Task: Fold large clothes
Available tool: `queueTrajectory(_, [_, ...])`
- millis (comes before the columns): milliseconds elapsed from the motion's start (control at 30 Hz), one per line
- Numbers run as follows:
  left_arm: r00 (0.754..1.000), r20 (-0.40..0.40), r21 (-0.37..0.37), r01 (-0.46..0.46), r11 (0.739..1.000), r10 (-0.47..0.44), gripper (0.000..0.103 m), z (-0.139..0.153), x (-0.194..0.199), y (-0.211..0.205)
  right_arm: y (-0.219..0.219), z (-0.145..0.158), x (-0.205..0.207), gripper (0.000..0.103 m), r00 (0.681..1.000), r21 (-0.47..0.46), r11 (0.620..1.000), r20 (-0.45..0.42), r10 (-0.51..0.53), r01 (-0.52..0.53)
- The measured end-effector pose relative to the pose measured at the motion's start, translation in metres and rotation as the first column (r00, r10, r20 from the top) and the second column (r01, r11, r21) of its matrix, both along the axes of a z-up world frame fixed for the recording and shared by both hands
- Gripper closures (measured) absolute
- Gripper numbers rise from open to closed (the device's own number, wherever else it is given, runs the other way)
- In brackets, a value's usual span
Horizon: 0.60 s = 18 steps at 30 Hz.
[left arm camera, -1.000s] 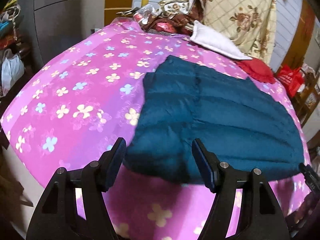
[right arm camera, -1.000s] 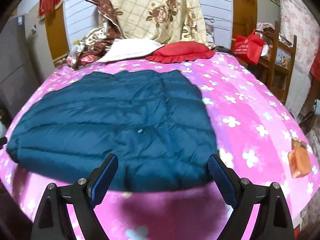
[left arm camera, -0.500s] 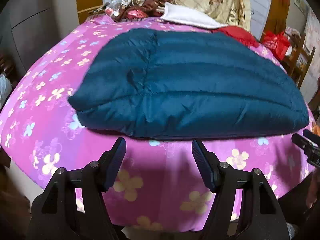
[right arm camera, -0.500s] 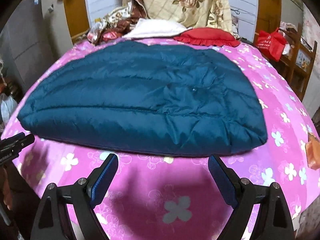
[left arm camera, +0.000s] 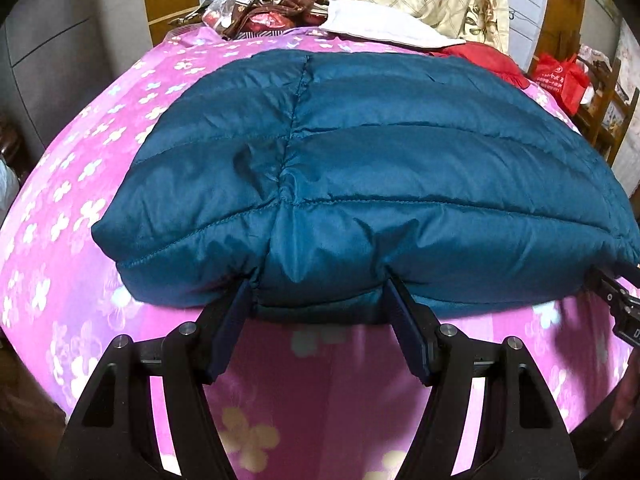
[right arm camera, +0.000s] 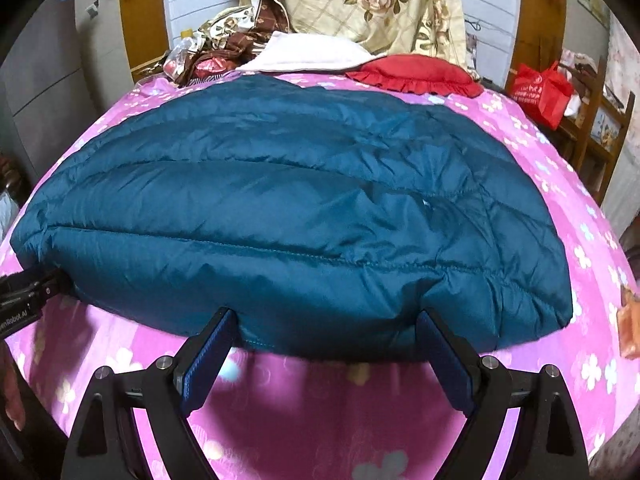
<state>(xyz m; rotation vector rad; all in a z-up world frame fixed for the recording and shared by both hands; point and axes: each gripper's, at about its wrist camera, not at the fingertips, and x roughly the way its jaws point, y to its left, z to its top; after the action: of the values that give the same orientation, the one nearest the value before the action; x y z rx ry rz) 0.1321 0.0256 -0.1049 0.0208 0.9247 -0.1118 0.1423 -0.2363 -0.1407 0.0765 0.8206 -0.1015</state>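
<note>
A teal quilted down garment lies spread flat on the pink flowered bed; it fills the middle of the right wrist view too. My left gripper is open, its fingers straddling the garment's near edge toward its left end. My right gripper is open, its fingers straddling the near edge toward the right end. Each gripper shows at the edge of the other's view: the right one and the left one.
At the head of the bed lie a white pillow, a red cushion, a cream rose-print quilt and crumpled brown cloth. A red bag and wooden furniture stand right. An orange object lies on the bed's right edge.
Both grippers have come down and forward to the garment's near edge; their open fingers now sit on either side of the edge. The garment itself has not moved.
</note>
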Motion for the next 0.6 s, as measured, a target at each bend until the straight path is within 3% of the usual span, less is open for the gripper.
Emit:
queueTrajectory(333, [1.000,0.018,0.000,-0.004,1.000,0.004,0.034,0.007,0.011,0.000,-0.004,0.010,0.023,0.013,0.999,-0.011,1.000,0.035,0.004,-0.004])
queueTrajectory(433, [1.000,0.020,-0.014,0.014,1.000,-0.014,0.034,0.009,-0.005,0.006,-0.009,0.013,0.014,0.013,0.999,0.015,1.000,0.034,0.005,-0.005])
queueTrajectory(600, [1.000,-0.021,-0.084,-0.004,0.996,0.002,0.034,0.002,-0.032,0.025,-0.021,0.009,-0.021,0.013,0.999,-0.023,1.000,0.031,-0.011,0.012])
